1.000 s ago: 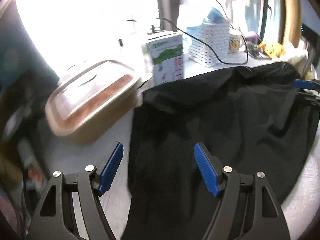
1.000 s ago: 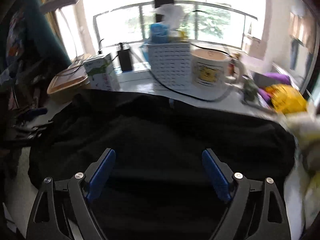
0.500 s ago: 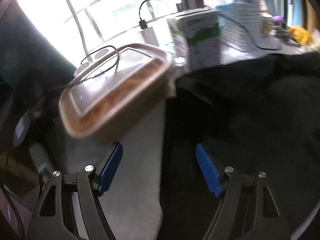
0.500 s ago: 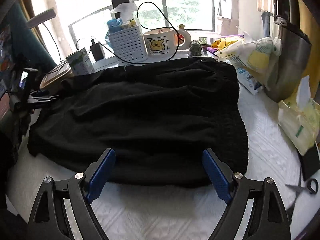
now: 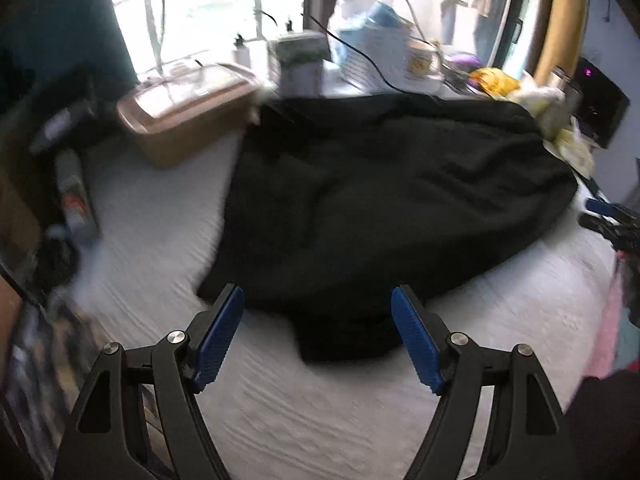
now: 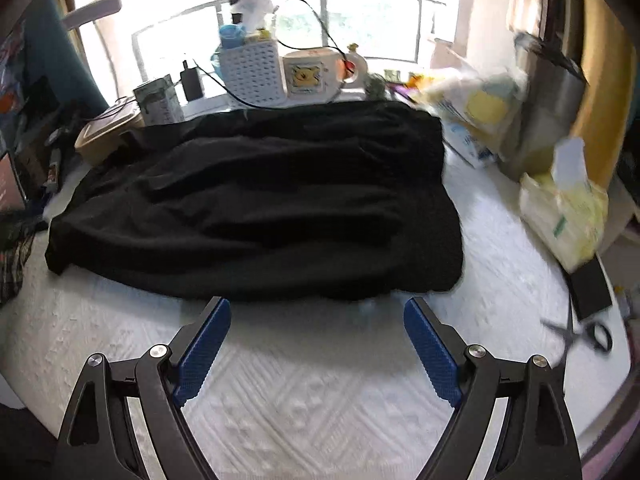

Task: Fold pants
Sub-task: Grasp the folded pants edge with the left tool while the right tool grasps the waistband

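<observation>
White bedspread [image 6: 320, 400] bears black pants [image 6: 260, 200] lengthwise left-right (both tongs [image 5: 318, 312] [image 6: 316, 322] gape empty).

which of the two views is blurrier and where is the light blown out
Left wrist view: blurrier, smeared worst along its left side around the tan box, while the black pants read as a flat dark mass. Right wrist view: sharper centrally, smeared at the scissors. Both: the window is blown out white.

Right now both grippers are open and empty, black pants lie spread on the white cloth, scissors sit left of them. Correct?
Not quite. The scissors lie right of the black pants, as the right wrist view shows. Otherwise correct: left gripper and right gripper are open and empty, pants spread on the white cloth.
</observation>
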